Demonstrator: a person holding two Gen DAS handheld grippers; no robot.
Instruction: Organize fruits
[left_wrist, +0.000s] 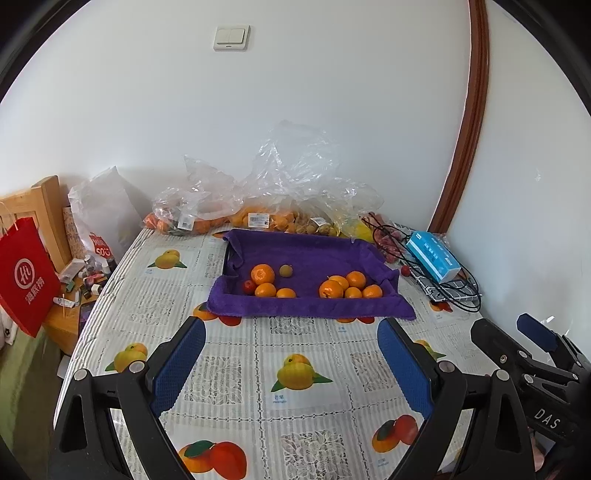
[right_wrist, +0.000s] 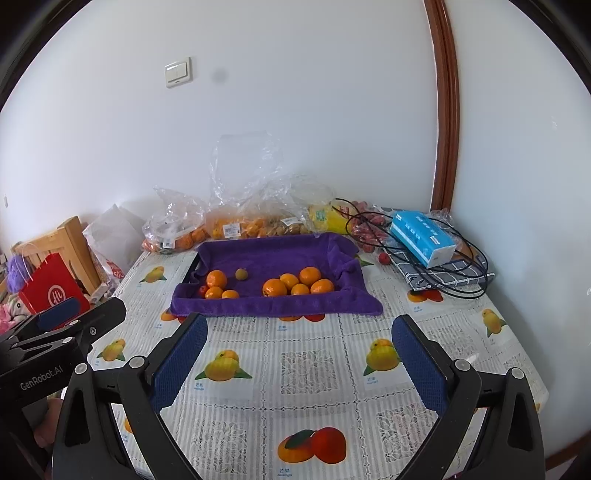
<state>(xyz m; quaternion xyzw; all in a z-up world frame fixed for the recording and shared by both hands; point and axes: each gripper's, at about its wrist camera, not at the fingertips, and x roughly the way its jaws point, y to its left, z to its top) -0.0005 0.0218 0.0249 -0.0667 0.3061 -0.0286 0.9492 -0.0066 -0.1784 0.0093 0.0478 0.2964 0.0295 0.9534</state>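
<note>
On the surface (left_wrist: 236, 354), all places below are given from the purple towel-lined tray (left_wrist: 310, 258).

Tray: sits at the middle of the fruit-print cloth, its towel edges draped over the rim.
Left fruit group (left_wrist: 266, 282): inside the tray at its left end; three or four oranges touching, a small red fruit (left_wrist: 249, 286) tucked against them, a small greenish-brown fruit (left_wrist: 285, 270) just apart toward the back.
Right fruit group (right_wrist: 297, 283): inside the tray at its right end; five oranges packed together and touching.
Tray middle: bare purple towel between the two groups.
Behind the tray: clear plastic bags of oranges (left_wrist: 184, 218) and other small fruit (left_wrist: 273, 219) heaped against the wall, with something yellow (right_wrist: 325, 218) at the right end of the row.
Right of the tray: a blue box (left_wrist: 434, 254) resting on a checked cloth (right_wrist: 447, 275), looped black cables (right_wrist: 469, 266) over both, red fruit in a bag (right_wrist: 365, 229) behind, one small red fruit (right_wrist: 384, 258) loose near the tray corner.
Left of the tray, off the surface: a red paper bag (left_wrist: 27, 277) and a wooden chair (left_wrist: 48, 210).
Left claw (left_wrist: 291, 365): in front of the tray, spread wide, holding nothing.
Right claw (right_wrist: 299, 363): in front of the tray, spread wide, holding nothing.
Way to the tray: only bare cloth lies between each claw and the tray's near edge.
</note>
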